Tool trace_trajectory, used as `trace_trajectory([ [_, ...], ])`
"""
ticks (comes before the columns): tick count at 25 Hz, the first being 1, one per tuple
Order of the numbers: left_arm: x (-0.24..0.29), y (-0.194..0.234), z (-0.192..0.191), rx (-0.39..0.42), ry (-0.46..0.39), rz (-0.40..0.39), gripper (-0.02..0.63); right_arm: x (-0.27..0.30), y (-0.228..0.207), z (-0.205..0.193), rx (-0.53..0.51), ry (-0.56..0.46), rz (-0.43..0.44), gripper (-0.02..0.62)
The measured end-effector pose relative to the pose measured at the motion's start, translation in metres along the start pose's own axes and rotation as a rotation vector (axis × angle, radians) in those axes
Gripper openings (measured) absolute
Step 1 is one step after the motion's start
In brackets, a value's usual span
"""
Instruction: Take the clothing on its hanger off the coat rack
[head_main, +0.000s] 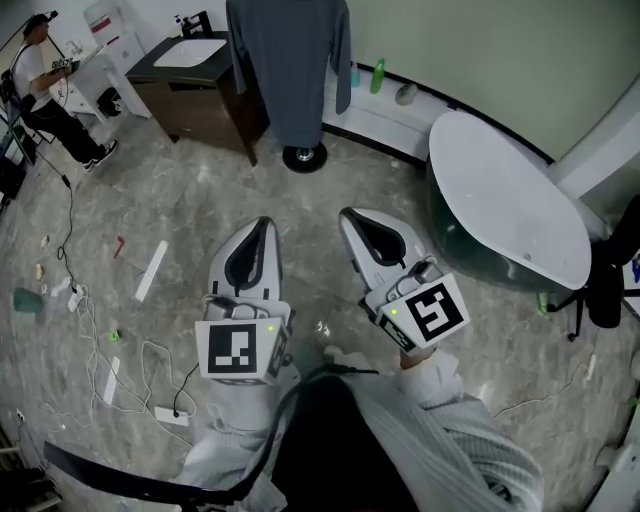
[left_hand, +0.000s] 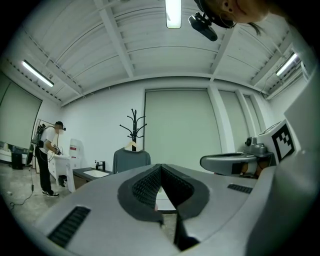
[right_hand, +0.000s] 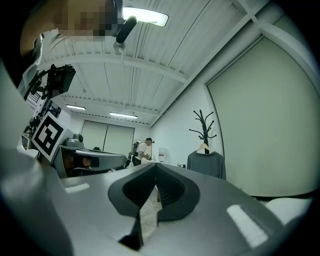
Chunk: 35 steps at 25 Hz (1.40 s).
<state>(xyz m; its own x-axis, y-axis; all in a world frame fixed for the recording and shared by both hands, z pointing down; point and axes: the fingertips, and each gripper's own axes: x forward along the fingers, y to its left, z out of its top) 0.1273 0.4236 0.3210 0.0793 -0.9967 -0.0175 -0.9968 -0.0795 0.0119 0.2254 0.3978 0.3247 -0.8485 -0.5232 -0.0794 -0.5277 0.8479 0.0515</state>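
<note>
Gray shirt (head_main: 290, 60) hangs on its hanger (right_hand: 203, 148) on the coat rack (left_hand: 134, 122) by the wall, beside the dark vanity (head_main: 195, 95) — open floor (head_main: 300, 205) between us. Head view crops its top. My left gripper (head_main: 264, 226) and right gripper (head_main: 348, 214) are both pressed together, empty — well short of it.

marble floor (head_main: 200, 215), cables (head_main: 68, 210), coat rack base (head_main: 304, 157)

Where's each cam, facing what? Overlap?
Head view: on head, steeply down at floor; left gripper, right gripper, sleeves show.
Left gripper view: on left gripper, along shut jaws toward coat rack; right gripper at right.
Right gripper view: on right gripper, same heading; left gripper at left.
Shared: grey top on rack, all three.
</note>
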Motion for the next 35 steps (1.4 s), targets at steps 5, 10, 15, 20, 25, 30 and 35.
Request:
trace_trajectory([
  [5,0.02,0.022,-0.004,0.023,0.019,0.036,0.005,0.027,-0.012,-0.015,0.037,0.006,0.024,0.003],
  [10,0.057,0.067,-0.009,0.063,0.002,0.017,0.005,0.085,-0.025,-0.027,0.019,0.027,0.03,0.003],
  [15,0.117,0.145,-0.016,0.061,0.019,0.034,0.005,0.177,-0.044,-0.046,0.021,0.054,0.015,0.003],
  [20,0.185,0.228,0.008,0.097,-0.02,-0.014,0.005,0.286,-0.068,-0.045,0.012,0.033,-0.033,0.003],
  [25,0.238,0.298,0.008,0.062,-0.007,-0.025,0.005,0.36,-0.085,-0.048,-0.008,0.049,-0.083,0.003],
  [30,0.308,0.337,-0.017,0.034,0.014,-0.064,0.005,0.418,-0.129,-0.083,0.014,0.115,-0.118,0.003],
  [35,0.388,0.367,-0.048,0.032,0.042,-0.095,0.005,0.485,-0.182,-0.116,-0.025,0.155,-0.115,0.003],
])
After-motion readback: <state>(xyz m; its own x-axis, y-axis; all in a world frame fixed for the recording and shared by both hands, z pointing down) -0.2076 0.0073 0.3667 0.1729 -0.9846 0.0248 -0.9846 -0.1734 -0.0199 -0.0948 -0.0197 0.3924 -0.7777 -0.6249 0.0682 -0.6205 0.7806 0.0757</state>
